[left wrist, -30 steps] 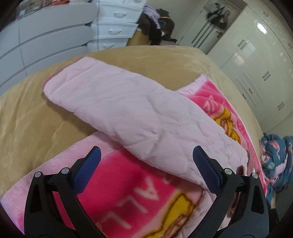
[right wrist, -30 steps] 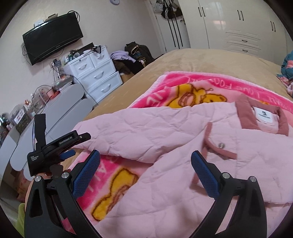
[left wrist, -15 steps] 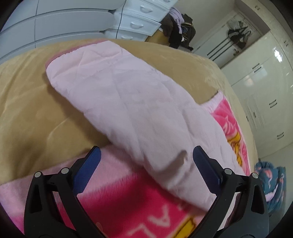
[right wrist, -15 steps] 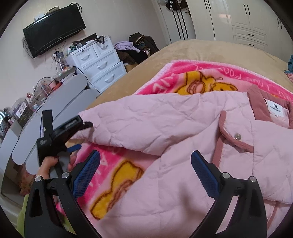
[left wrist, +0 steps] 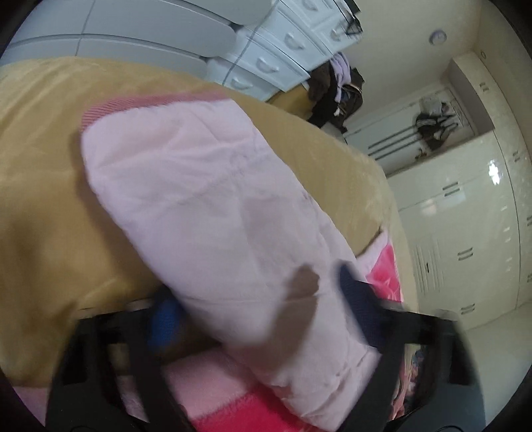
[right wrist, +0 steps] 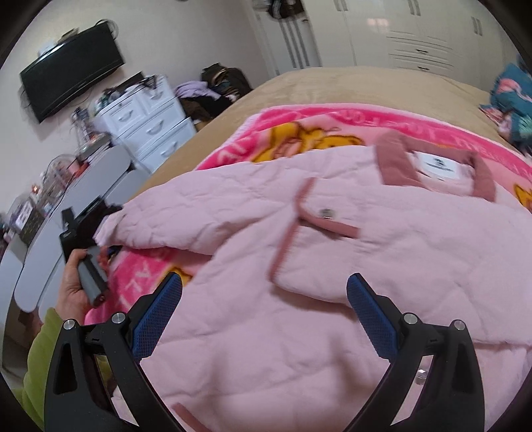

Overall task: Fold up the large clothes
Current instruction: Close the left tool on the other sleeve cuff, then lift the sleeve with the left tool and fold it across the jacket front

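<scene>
A pale pink quilted jacket (right wrist: 332,266) lies spread on a pink cartoon blanket (right wrist: 299,123), with its dusty-rose collar (right wrist: 432,166) at the far right. One sleeve (left wrist: 199,199) stretches out over the tan bed cover (left wrist: 50,199). My left gripper (left wrist: 257,309) is blurred and its jaws are closing. The sleeve lies between them, one blue pad (left wrist: 163,319) under its edge and the other on top, still wide apart. My right gripper (right wrist: 266,315) hangs open just above the jacket's front, holding nothing.
A hand (right wrist: 71,285) in a green sleeve holds the left gripper at the bed's left edge. Beyond stand a white dresser (right wrist: 149,126), a wall TV (right wrist: 69,79), a clothes pile (right wrist: 212,89) and white wardrobes (right wrist: 399,30). Blue patterned cloth (right wrist: 512,99) lies far right.
The left gripper has rolled and dropped onto the sleeve near its end, and its jaws now straddle the fabric. The right gripper has come closer over the jacket's front.
</scene>
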`<state>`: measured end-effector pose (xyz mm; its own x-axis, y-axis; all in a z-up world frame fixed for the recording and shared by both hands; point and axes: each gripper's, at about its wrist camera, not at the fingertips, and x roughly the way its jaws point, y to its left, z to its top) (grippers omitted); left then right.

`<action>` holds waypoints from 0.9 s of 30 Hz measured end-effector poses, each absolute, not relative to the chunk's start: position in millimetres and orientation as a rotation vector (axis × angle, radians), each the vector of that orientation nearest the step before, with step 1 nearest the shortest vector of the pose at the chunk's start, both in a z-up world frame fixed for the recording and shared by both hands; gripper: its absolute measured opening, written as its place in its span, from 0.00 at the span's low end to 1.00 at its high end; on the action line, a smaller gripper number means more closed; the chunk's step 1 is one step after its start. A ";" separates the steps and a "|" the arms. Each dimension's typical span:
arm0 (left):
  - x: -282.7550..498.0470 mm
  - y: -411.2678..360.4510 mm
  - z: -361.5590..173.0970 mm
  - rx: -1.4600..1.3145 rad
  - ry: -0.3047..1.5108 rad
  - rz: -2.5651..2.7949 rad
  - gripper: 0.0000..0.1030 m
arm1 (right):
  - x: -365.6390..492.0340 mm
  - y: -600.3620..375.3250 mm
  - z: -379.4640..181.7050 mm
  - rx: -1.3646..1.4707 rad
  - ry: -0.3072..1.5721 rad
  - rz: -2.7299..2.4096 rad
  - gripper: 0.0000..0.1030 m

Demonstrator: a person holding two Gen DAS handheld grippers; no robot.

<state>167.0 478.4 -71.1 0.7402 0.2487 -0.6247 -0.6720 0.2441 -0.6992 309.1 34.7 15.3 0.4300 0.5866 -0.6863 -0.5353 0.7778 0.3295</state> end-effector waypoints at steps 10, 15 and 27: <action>165.8 455.6 3.3 -1.036 0.293 0.566 0.12 | 311.0 -2.9 7.8 0.118 0.897 0.652 0.96; 172.5 433.5 46.1 -0.930 0.264 0.496 0.12 | 309.7 -15.5 12.5 0.117 0.893 0.640 0.96; 182.2 356.6 119.6 -0.764 0.191 0.314 0.12 | 302.3 -57.2 16.8 0.171 0.879 0.591 0.96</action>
